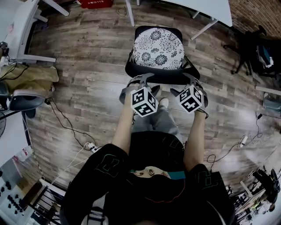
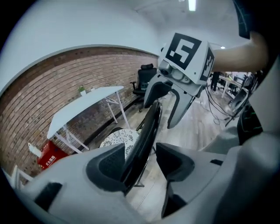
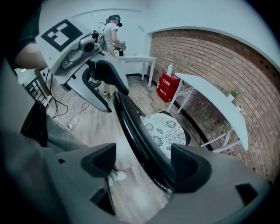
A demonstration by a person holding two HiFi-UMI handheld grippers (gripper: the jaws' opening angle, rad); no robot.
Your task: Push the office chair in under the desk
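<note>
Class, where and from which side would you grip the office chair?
Probably the backrest's top edge, from behind and above: it is thin, nearest the person, with the desk beyond the seat. The open left claw and right claw straddle it.

The black office chair [image 1: 158, 48], its seat patterned in black-and-white florals, stands upright facing the white desk [image 1: 215, 9]. Its seat sits just short of the desk's edge.

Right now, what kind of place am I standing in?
Probably an office or lab workspace: a white desk by a brick wall, a black office chair with a floral cushion, and cables trailing over the wood floor.
</note>
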